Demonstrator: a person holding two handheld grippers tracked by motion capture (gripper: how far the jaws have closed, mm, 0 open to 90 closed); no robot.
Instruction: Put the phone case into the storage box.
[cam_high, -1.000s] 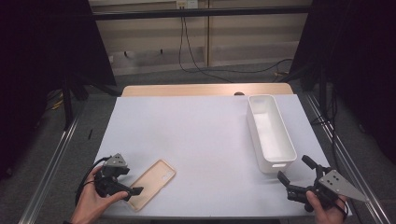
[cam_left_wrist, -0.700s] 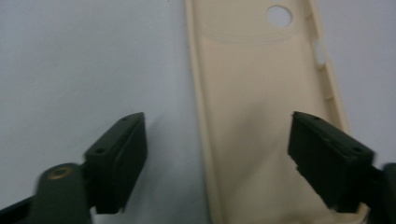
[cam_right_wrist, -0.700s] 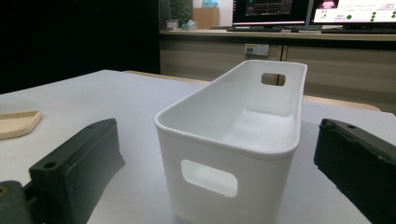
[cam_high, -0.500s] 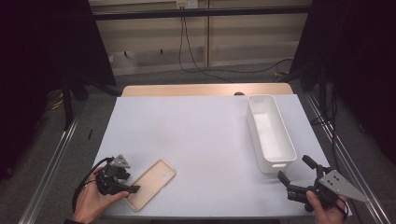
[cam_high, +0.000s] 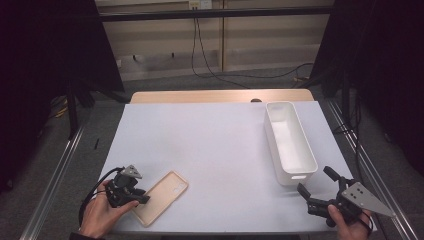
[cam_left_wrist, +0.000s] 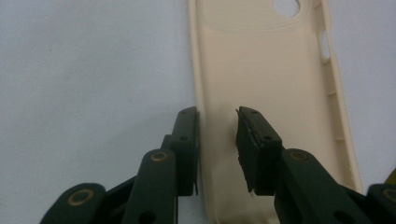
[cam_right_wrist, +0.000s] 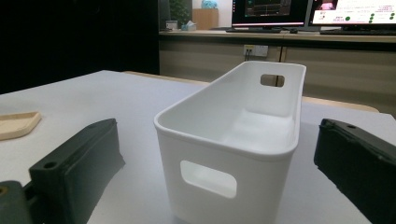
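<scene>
My left gripper (cam_left_wrist: 217, 140) straddles the near long rim of the phone case (cam_left_wrist: 266, 84): one jaw outside it, one inside the shell. The jaws have just been closing, yet a gap remains to the inner pad, so I judge the rim not clamped. The case lies at the table's (cam_high: 210, 145) near left corner, long axis running away and to the right. My right gripper (cam_high: 325, 192) rests wide apart facing the bin (cam_high: 290, 137), well away. The case's near end is cut off.

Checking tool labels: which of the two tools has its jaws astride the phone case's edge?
The left tool: its jaws, just closing, straddle the beige phone case rim. The right tool stands wide open.
</scene>
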